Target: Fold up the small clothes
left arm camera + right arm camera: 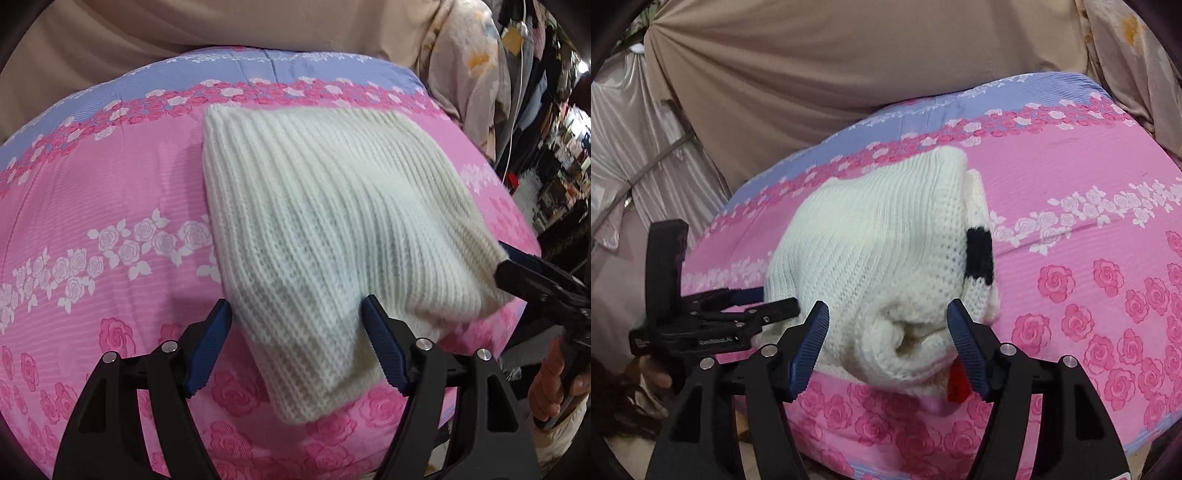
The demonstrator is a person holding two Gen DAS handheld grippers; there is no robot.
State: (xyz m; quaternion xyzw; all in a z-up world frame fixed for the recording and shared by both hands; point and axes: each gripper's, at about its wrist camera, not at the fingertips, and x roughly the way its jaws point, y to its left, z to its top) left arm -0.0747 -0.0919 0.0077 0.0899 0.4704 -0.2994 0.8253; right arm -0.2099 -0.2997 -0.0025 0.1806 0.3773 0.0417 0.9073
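Observation:
A folded white knit garment lies on a pink rose-print bedcover. My left gripper is open, its blue pads either side of the garment's near edge. In the right wrist view the garment shows a rolled near end, a black stripe and a red tag. My right gripper is open, its pads flanking that rolled end. The right gripper also shows in the left wrist view at the garment's right edge. The left gripper shows in the right wrist view at the garment's left edge.
The bedcover has a blue band along its far side. A beige draped cloth stands behind the bed. Hanging clothes and cluttered shelves are at the right of the left wrist view. The bed's near edge drops off below both grippers.

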